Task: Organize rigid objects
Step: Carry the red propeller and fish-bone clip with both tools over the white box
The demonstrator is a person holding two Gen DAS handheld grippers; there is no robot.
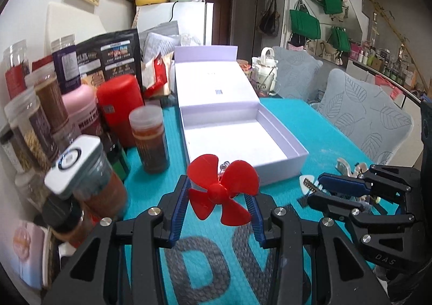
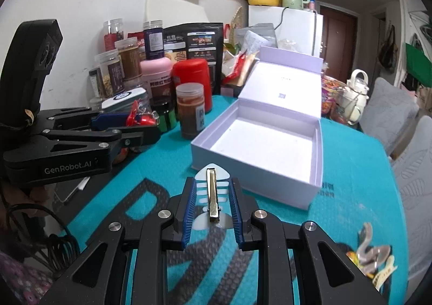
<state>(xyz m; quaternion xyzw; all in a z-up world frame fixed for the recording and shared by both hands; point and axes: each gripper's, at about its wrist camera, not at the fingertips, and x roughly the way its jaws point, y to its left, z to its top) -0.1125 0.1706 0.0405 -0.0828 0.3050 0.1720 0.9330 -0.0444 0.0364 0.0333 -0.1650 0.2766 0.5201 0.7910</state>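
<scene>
My left gripper (image 1: 218, 197) is shut on a red four-blade propeller (image 1: 221, 190) and holds it above the teal mat, just short of the open white box (image 1: 294, 153). In the right wrist view the left gripper (image 2: 145, 126) holds the red propeller (image 2: 141, 117) to the left of the box (image 2: 253, 183). My right gripper (image 2: 212, 197) is shut on a white fish-shaped hair clip (image 2: 213, 194) with a brass bar, close to the box's near wall. The right gripper (image 1: 316, 193) with the clip (image 1: 307, 183) also shows in the left wrist view.
Jars, a red canister (image 1: 121, 105) and snack bags crowd the mat's left side. The box lid (image 1: 213, 81) stands open behind the box. More hair clips (image 2: 374, 256) lie at the right. A white teapot (image 2: 356, 97) and grey chairs (image 1: 361, 116) stand beyond.
</scene>
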